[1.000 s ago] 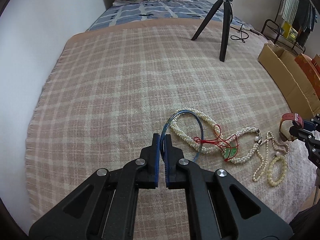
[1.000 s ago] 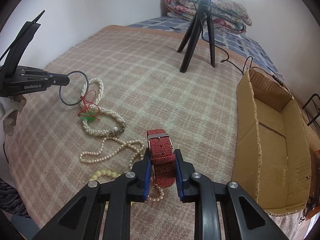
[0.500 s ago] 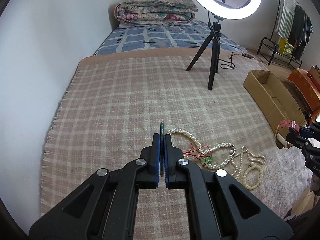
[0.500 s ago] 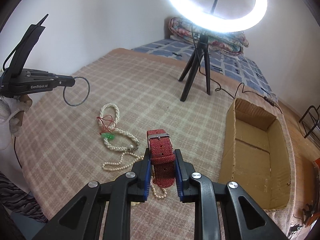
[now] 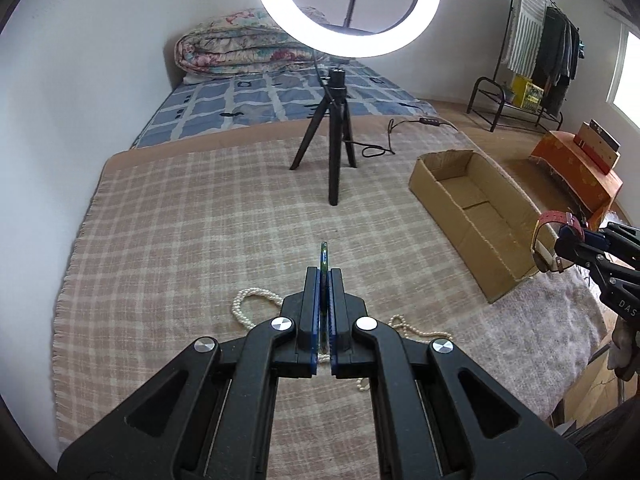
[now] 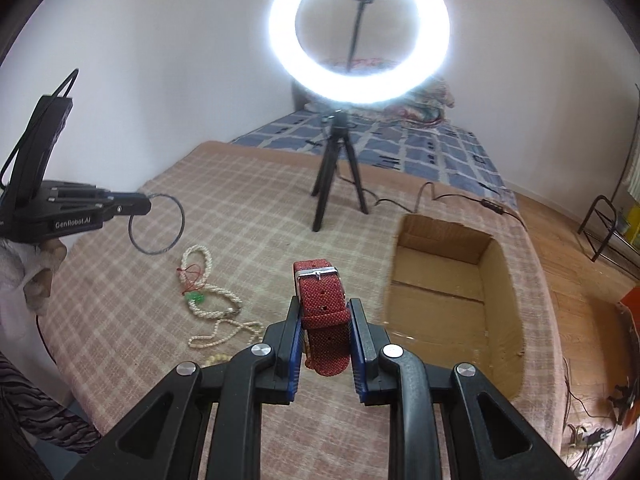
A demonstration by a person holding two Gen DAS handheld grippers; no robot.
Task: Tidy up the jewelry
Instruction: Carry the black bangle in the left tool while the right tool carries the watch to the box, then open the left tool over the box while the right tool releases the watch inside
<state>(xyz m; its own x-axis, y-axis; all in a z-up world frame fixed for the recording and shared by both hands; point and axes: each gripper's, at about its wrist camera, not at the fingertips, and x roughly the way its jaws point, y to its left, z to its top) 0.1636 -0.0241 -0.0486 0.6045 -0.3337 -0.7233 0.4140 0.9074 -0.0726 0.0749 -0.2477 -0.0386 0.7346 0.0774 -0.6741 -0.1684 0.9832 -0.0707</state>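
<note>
While the red watch strap points away along the right hand-held gripper clamping it, the left hand-held gripper pinches a thin bangle edge-on, both tilted down over the bed

You lift both grippers up off bed since a second ago. Left gripper carries thin bangle clear of pearl necklaces, now high above plaid blanket; bangle turns edge-on in left wrist view. Right gripper raises red watch away from bead strands. Both cameras tilt upward: ring light comes fully into view, cardboard box shows its whole opening.
</note>
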